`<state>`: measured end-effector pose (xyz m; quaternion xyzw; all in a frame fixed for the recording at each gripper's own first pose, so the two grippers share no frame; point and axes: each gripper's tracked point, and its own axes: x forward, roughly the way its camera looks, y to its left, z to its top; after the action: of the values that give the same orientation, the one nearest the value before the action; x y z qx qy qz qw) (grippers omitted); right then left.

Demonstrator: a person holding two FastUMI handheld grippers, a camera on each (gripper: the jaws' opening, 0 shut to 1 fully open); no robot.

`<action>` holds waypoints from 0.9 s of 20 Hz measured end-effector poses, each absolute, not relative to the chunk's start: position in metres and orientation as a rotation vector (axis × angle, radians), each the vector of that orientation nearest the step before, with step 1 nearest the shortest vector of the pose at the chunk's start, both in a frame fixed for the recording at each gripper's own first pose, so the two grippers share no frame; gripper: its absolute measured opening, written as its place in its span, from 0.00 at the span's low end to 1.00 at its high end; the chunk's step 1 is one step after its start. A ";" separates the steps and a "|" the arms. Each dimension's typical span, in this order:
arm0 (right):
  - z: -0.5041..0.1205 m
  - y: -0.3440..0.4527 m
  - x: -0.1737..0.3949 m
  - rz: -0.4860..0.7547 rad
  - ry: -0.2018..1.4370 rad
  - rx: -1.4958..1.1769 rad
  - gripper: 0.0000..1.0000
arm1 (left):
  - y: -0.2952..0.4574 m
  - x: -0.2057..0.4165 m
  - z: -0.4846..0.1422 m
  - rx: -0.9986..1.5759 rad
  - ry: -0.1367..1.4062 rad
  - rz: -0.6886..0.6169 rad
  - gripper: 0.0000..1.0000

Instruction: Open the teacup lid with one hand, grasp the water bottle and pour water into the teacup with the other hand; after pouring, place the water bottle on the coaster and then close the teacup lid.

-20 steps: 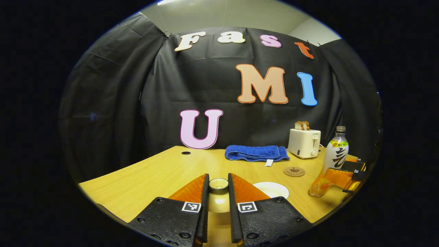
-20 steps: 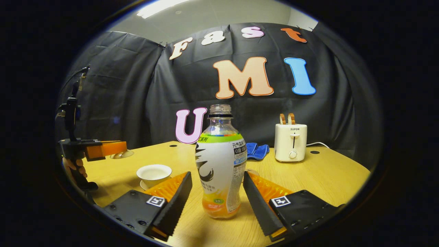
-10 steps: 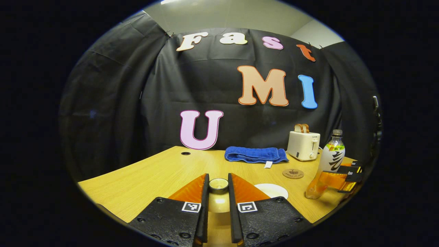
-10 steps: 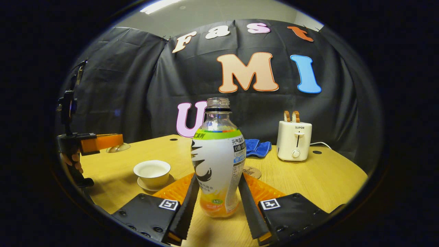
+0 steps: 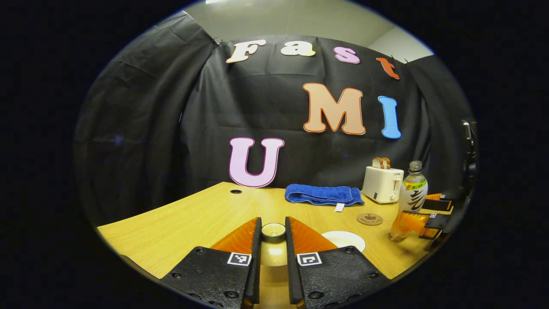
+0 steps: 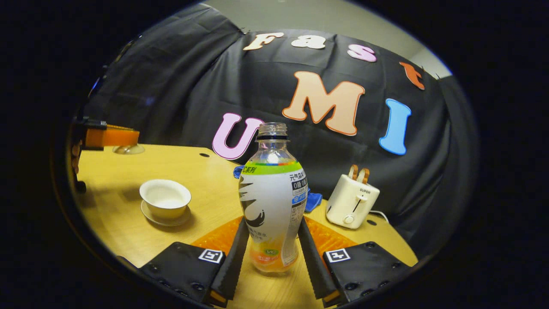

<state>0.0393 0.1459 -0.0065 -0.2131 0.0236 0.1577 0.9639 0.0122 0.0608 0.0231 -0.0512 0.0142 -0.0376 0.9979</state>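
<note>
Wood-grain surface [image 6: 128, 214] carries everything we see, so we start there and work down. On it at the back stand a white toaster [image 6: 352, 201] and a folded blue towel [image 5: 321, 194]. Our right tongs [image 6: 270, 249] are clamped on the water bottle [image 6: 272, 201], both fingers pressing its lower body; its cap is off, and we cannot tell if it is clear of the surface. We judge the thin plastic light and slippery, liable to buckle, so the low, labelled waist suits. The toaster's front bears a short brand word. The open teacup [image 6: 165, 198] sits on its saucer [image 6: 165, 218] left of the bottle, fragile ceramic. Near it lies the round coaster [image 5: 369, 219]. Our left tongs [image 5: 273, 234] grip the teacup lid [image 5: 273, 231] by its knob, aloft.
</note>
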 end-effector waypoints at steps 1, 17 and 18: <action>-0.007 0.147 0.039 0.320 0.038 -0.478 0.71 | 0.063 0.011 0.024 -0.107 0.025 -0.072 0.24; -0.027 0.168 0.046 0.312 -0.094 -1.135 0.71 | 0.068 0.009 0.032 -0.116 0.008 -0.068 0.24; -0.029 0.171 0.045 0.316 -0.108 -1.174 0.71 | 0.069 0.009 0.033 -0.114 0.007 -0.068 0.24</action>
<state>0.0445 0.1707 -0.0289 -0.5514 -0.0509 0.1482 0.8194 0.0086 0.0687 0.0331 -0.0570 0.0034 -0.0341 0.9978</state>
